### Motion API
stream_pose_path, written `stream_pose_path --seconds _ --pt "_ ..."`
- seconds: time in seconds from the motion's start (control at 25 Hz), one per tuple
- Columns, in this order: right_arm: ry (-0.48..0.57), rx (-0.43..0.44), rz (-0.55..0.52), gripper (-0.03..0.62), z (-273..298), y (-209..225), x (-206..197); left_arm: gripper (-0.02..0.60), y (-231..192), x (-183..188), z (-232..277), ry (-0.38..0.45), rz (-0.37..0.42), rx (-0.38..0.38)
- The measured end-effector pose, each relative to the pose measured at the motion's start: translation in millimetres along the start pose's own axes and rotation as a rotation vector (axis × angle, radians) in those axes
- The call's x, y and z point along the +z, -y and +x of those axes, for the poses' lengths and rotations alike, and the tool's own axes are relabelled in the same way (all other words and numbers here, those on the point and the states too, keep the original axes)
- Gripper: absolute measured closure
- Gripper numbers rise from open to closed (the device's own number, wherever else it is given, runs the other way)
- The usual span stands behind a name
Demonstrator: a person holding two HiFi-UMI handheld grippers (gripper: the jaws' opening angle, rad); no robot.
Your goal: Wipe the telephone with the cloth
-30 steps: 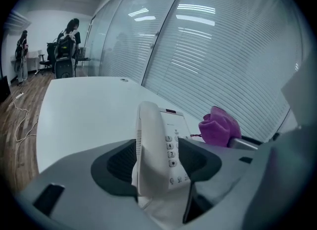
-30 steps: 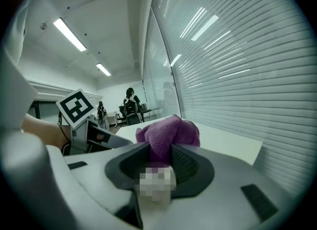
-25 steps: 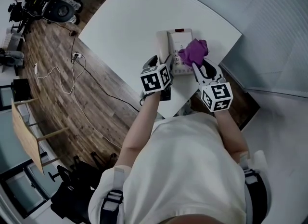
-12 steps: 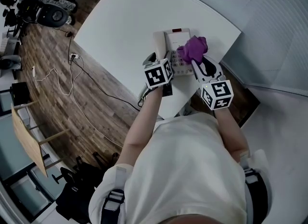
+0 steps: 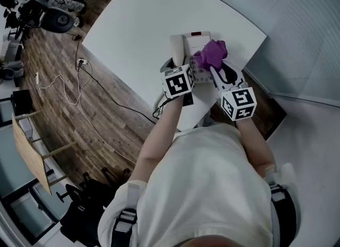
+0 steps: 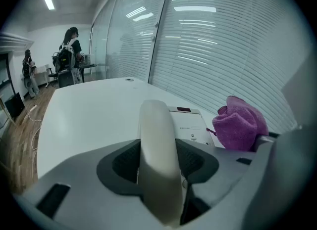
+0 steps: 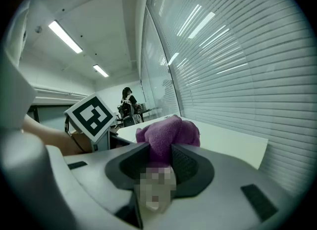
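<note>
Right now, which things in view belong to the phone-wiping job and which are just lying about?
In the job: telephone; its handset, between the left gripper's jaws, which have just been closing on it; purple cloth, clamped in the right gripper.
Lying about: floor cables; office chairs; wooden stand.

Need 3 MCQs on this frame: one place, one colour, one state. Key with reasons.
1. Where is the cloth?
A over the telephone
B on the floor
C on a chair

2. Cloth colour?
A white
B purple
C green

3. Right hand-held gripper?
A open
B shut, empty
C shut on the cloth

Key:
1 A, the head view shows the cloth overlapping the telephone.
2 B, it is purple in every view.
3 C, its pads pinch the cloth in the right gripper view.
</note>
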State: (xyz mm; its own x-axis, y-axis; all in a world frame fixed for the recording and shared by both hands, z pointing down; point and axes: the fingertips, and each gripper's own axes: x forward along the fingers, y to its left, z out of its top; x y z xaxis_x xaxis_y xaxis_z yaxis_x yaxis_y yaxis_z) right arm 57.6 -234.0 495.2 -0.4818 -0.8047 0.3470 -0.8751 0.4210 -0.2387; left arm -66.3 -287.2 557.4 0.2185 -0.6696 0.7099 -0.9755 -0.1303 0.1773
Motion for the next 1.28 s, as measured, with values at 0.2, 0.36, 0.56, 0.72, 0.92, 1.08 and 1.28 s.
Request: stream_pose_path --seconds 0.2,0.36,0.56,0.72,0.92,1.08,1.28 --pt "0.007 -0.002 -0.009 0.462 -1.9 3.9 6.3 0.357 1.7 3.7 -4.1 0.006 -0.025 -0.029" --pt "0.016 0.001 -0.015 0.462 -3.0 4.3 13.6 0.357 6.8 5.6 -12.1 0.016 -0.060 -0.078" --pt "0.028 0.013 -0.018 0.462 -8.8 -0.3 15.2 0.357 12.3 1.3 -30.5 0.060 -0.106 -0.143" --pt "0.040 0.025 -0.024 0.462 -8.7 -5.4 15.7 0.357 13.6 0.2 -44.3 0.096 -0.167 -0.226" --pt "0.054 0.047 -0.036 0.462 -14.4 -16.4 28.2 0.357 14.2 2.2 -71.5 0.143 -0.253 -0.312" --pt "0.057 0.066 -0.042 0.462 -19.8 -22.9 32.0 0.357 13.1 -3.3 -89.9 0.175 -0.315 -0.364" --pt "0.066 0.089 -0.062 0.462 -23.3 -30.3 41.3 0.357 14.4 -3.7 -110.0 0.221 -0.386 -0.446"
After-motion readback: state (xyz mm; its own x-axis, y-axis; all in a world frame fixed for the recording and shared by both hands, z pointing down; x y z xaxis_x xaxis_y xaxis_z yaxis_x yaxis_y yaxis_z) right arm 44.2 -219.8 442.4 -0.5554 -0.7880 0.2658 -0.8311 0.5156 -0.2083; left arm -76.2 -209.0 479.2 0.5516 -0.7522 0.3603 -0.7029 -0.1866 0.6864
